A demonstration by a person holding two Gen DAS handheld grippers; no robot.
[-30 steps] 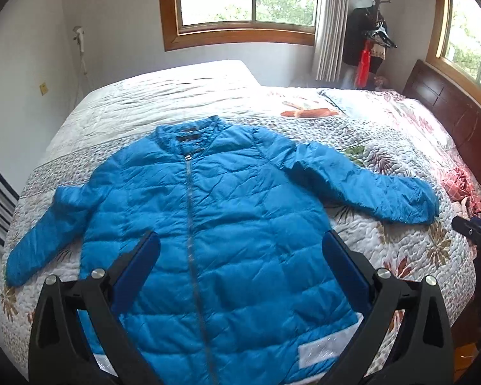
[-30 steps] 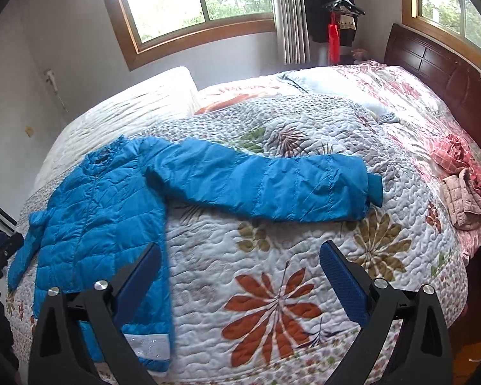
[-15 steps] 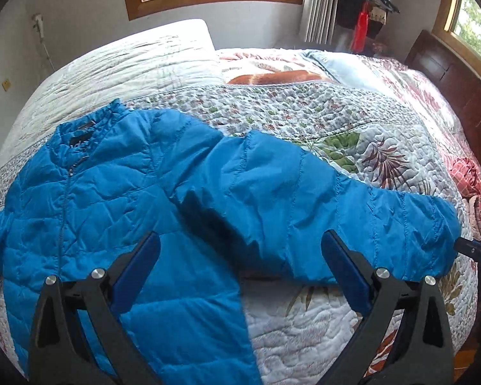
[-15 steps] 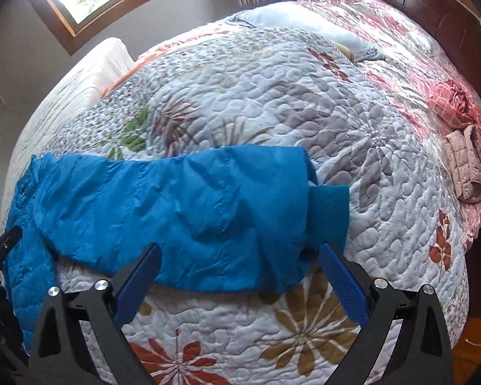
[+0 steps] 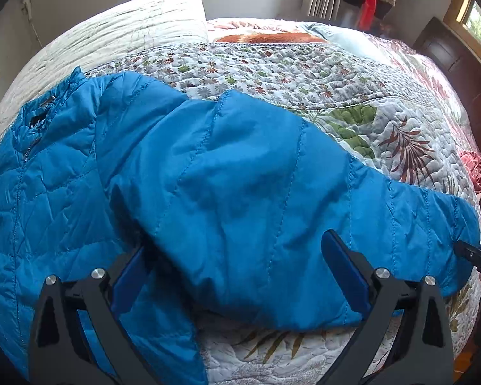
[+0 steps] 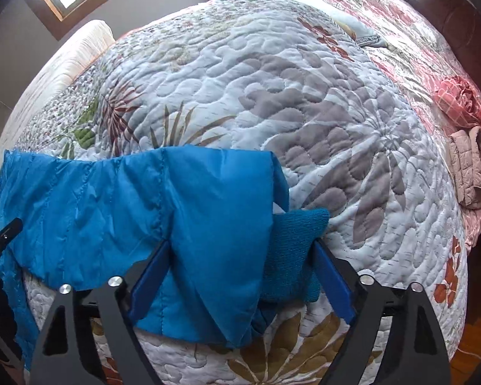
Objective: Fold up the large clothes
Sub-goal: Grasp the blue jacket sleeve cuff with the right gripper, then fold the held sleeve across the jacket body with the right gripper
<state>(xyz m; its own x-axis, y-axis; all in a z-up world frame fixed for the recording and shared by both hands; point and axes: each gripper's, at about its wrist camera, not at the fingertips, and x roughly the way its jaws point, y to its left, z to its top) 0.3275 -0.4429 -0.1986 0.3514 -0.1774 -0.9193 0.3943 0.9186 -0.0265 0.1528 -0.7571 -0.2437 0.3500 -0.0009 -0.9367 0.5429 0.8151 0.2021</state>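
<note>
A blue quilted puffer jacket (image 5: 57, 173) lies flat on the bed, front up, collar at the far left. Its right sleeve (image 5: 256, 192) stretches out to the right across the floral quilt. My left gripper (image 5: 237, 276) is open, its blue pads straddling the upper sleeve close above the fabric. My right gripper (image 6: 240, 279) is open with its pads on either side of the sleeve end (image 6: 208, 224) and its knit cuff (image 6: 291, 250). Each gripper's tip shows at the edge of the other's view.
The floral quilt (image 6: 304, 112) covers the bed. A pink folded garment (image 6: 471, 166) and a red checked cloth (image 6: 458, 102) lie at the right edge. A dark wooden headboard (image 5: 458, 64) stands far right, white pillow (image 5: 128, 32) at the back, wood floor (image 6: 474, 346) beyond the bed corner.
Both grippers have moved forward and down toward the right sleeve. The left one shifted from the jacket body to the upper sleeve. The right one now straddles the cuff end. Both stay open.
</note>
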